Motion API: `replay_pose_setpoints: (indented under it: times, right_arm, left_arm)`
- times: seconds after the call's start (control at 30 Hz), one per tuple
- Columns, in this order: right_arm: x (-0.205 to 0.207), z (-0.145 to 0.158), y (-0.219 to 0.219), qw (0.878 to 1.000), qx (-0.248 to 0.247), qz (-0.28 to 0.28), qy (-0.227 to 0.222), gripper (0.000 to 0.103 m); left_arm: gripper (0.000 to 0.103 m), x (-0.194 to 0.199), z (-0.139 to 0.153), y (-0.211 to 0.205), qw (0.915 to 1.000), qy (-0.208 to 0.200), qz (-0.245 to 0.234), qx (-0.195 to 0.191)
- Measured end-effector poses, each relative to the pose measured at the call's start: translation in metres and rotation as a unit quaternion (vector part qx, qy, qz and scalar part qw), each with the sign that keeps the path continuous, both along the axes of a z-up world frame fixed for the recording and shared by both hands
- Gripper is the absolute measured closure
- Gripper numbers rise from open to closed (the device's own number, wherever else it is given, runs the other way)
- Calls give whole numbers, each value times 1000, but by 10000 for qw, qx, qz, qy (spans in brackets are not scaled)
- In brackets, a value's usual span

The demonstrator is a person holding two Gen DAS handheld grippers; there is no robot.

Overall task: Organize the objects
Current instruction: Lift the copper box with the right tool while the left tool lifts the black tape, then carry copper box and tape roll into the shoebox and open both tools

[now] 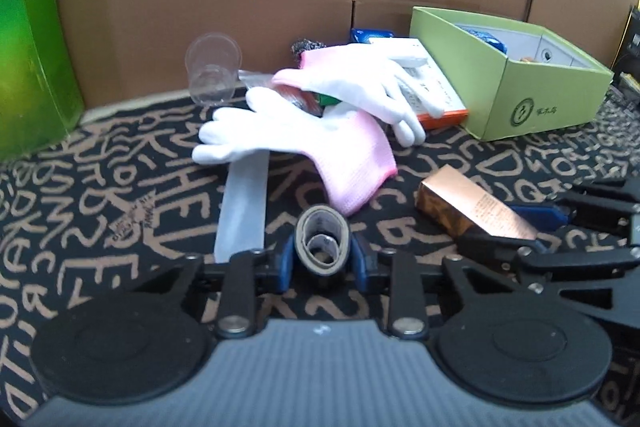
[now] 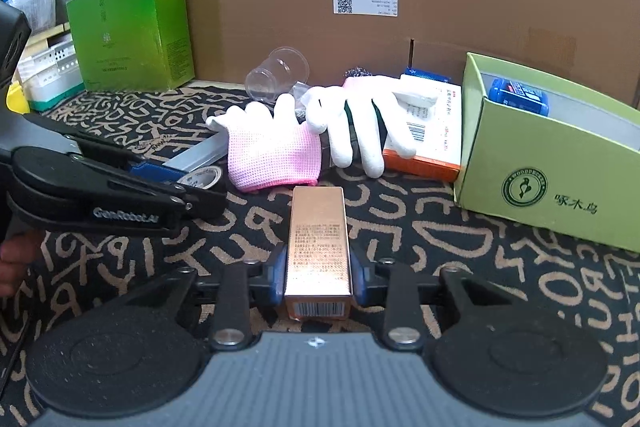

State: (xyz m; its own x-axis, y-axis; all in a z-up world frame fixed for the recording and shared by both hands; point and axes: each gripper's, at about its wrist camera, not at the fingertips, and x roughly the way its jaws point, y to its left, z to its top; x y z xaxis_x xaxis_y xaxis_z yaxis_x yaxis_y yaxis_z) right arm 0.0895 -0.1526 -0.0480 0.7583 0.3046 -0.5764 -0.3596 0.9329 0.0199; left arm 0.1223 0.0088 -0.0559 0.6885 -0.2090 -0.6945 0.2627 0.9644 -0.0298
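While the left tongs (image 1: pixel 322 259) clamp a tape roll (image 1: pixel 320 242), the right tongs (image 2: pixel 318 277) clamp a copper box (image 2: pixel 318 239).

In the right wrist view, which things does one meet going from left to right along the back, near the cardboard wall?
Dark green box → clear plastic cup → orange-edged white box → open light green box.

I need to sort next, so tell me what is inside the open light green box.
The light green box holds a blue packet near its back corner. In the left wrist view a small brownish item shows too. The near wall hides the rest of the floor.
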Motion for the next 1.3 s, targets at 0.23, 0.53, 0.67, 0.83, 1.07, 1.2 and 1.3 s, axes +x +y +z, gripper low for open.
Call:
replay_pose_setpoints:
  times: [0.23,0.53,0.67,0.83,1.07,1.2,1.3]
  right_arm:
    - [-21,18,-28,9987,477,-49,-143,68]
    - [-27,85,-104,9871,348,-962,-1229,68]
    - [-3,97,-142,9781,-90,-1455,-1486,68]
    - [47,93,-190,9703,-438,-1962,-1344,68]
    - [101,74,-222,9727,-861,-1862,-1085,68]
    - [124,64,-229,9735,-947,-1862,-931,68]
    - [137,58,-232,9745,-892,-1890,-818,68]
  left_arm:
    - [75,-23,26,-14,9983,-139,-523,-228]
    - [74,-8,95,-88,9869,-946,-1186,-550]
    - [74,18,113,-132,9836,-1068,-1266,-715]
    - [74,61,114,-186,9827,-960,-1350,-828]
    - [74,131,86,-246,9850,-488,-1384,-905]
    - [74,155,71,-264,9873,-394,-1328,-777]
    - [74,165,62,-269,9880,-338,-1306,-750]
